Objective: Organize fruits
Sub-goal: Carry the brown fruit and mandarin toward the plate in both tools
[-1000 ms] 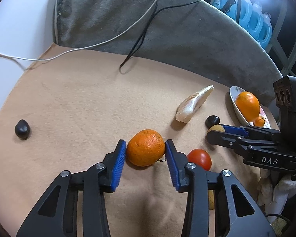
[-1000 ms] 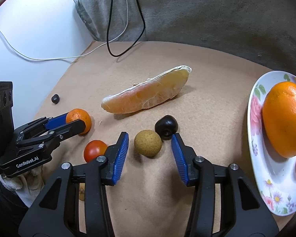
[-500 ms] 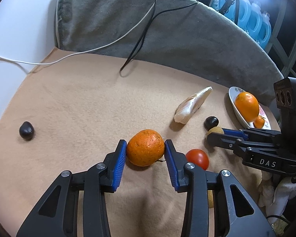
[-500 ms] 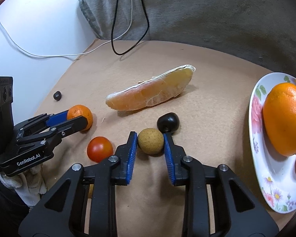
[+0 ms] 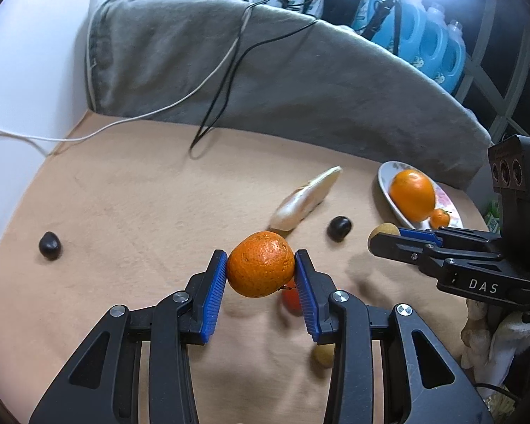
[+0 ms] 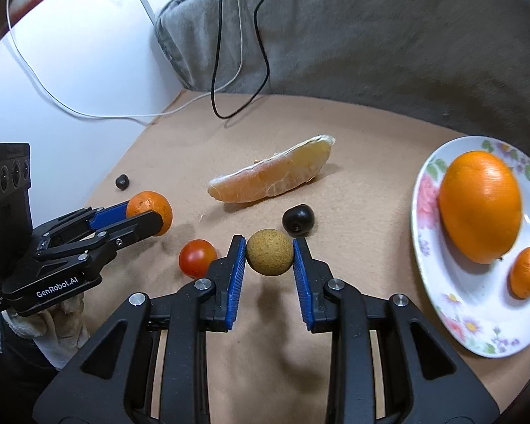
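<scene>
My left gripper (image 5: 260,271) is shut on a mandarin (image 5: 260,269) and holds it above the tan cloth; it also shows in the right wrist view (image 6: 149,208). My right gripper (image 6: 269,252) is shut on a small brown round fruit (image 6: 269,257), lifted off the cloth. A floral plate (image 6: 466,311) at the right holds a big orange (image 6: 480,205) and a small mandarin (image 6: 526,272). A pomelo segment (image 6: 272,178), a dark fruit (image 6: 298,219) and a red tomato (image 6: 197,257) lie on the cloth.
A second dark fruit (image 5: 49,245) lies far left and another brown fruit (image 5: 323,355) lies below my left fingers. A grey blanket (image 5: 265,70) with cables backs the table. A white wall stands left; blue bottles (image 5: 431,49) stand behind.
Both grippers have risen off the cloth with their fruit. The right gripper closed on the brown fruit and lifted it; the left lifted the mandarin.
</scene>
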